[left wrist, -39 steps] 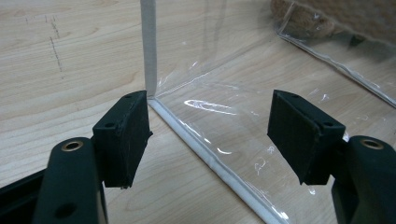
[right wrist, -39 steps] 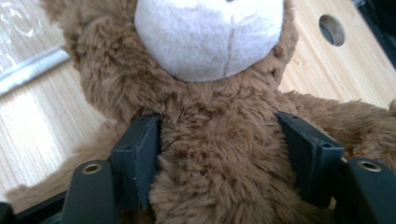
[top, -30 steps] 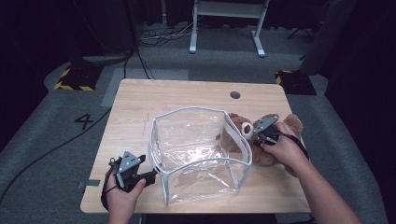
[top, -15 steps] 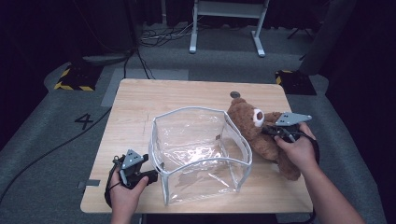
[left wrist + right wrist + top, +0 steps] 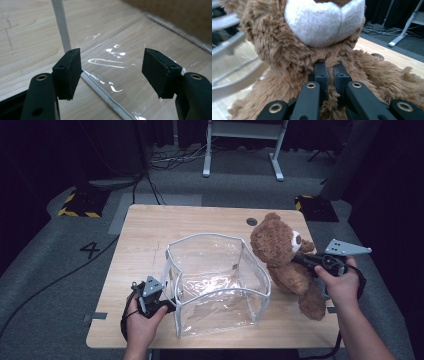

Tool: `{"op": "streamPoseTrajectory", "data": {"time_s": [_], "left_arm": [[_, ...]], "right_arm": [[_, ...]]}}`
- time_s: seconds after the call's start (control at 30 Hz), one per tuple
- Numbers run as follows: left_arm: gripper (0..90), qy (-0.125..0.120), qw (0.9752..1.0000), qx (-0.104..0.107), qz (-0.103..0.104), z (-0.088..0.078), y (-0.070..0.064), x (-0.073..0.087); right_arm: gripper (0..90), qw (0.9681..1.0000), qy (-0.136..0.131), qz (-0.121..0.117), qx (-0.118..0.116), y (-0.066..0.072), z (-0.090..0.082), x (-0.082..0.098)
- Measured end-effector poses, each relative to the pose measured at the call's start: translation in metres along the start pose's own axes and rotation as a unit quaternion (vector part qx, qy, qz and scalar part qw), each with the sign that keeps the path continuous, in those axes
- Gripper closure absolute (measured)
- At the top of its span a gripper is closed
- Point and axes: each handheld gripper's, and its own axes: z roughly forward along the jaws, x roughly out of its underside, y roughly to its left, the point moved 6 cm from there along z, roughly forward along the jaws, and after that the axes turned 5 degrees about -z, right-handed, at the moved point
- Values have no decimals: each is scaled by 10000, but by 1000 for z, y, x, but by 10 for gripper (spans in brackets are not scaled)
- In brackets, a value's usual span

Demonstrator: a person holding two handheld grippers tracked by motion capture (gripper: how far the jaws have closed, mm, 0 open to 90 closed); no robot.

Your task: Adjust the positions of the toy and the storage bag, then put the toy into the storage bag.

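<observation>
Right tool (image 5: 331, 72) is clamped tight on the fluffy brown teddy bear (image 5: 285, 255) with the white muzzle, pinching the fur at its chest just under the chin. The bear sits upright on the light wooden worktop (image 5: 145, 235), touching the right wall of the clear plastic bag with white piping (image 5: 215, 280). Left tool (image 5: 112, 67) gapes wide at the bag's near left corner, gripping nothing.

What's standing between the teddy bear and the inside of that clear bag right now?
The bag's near side wall with its white rim stands between the teddy bear and the inside of the clear bag. The top is open, so the right claw, clamped in the bear's fur, must carry it over the rim.
</observation>
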Motion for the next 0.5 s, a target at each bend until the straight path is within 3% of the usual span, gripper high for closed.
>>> {"op": "streamPoseTrajectory", "data": {"time_s": [0.37, 0.5], "left_arm": [[341, 37, 9995, 236, 230, 18, -20, -9], [330, -37, 9995, 156, 254, 13, -17, -9]], "right_arm": [[847, 9980, -589, 175, -119, 6, -42, -19], [847, 9963, -803, 193, -229, 9, -52, -31]]}}
